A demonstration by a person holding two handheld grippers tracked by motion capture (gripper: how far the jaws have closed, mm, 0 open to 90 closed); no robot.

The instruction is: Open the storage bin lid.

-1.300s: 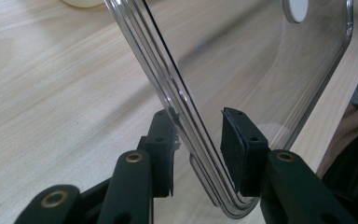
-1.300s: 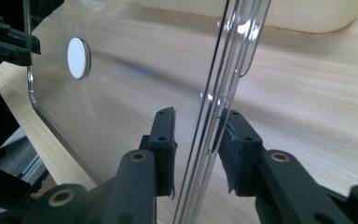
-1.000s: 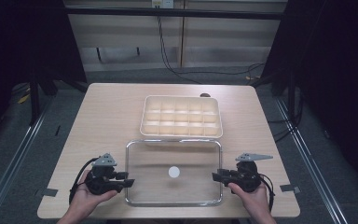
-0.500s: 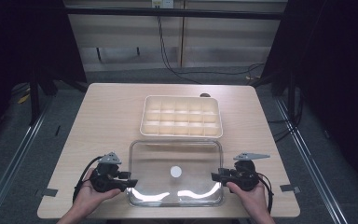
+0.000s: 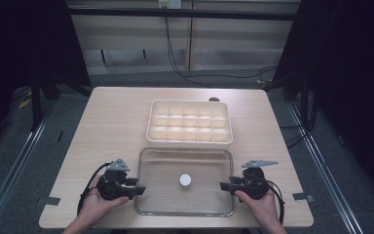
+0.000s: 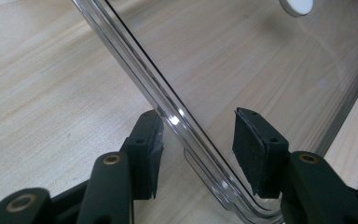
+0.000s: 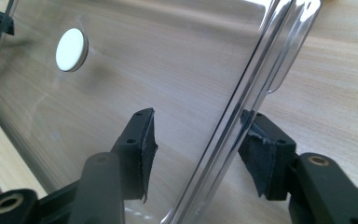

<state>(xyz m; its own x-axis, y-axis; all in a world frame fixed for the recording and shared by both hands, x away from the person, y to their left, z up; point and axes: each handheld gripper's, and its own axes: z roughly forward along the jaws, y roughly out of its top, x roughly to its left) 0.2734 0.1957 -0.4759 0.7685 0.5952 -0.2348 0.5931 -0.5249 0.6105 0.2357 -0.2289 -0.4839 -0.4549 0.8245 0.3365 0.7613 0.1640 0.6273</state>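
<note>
Both grippers are down at the near edge of the table [image 5: 102, 117], one at each short end of the clear plastic lid [image 5: 185, 163] lying flat there with its white round knob [image 5: 185, 180] in the middle. The left gripper [image 5: 139, 189] has its jaws apart and they've just been opening; in the left gripper view the lid's rim [image 6: 168, 112] runs between the pads [image 6: 249, 149] with no pad pressing on it. Same deal for the right gripper [image 5: 222, 185]: jaws spread and just been opening, rim [image 7: 242, 116] standing loose in the gap. My worry is that if either hand pulls away at an angle, a pad could snag that raised rim and drag or flip the lid, maybe sliding it off the front edge since it sits so close. Farther back, the cream compartment tray [image 5: 190, 121] sits uncovered, just beyond the lid. No brands, labels or writing I can read anywhere.
</note>
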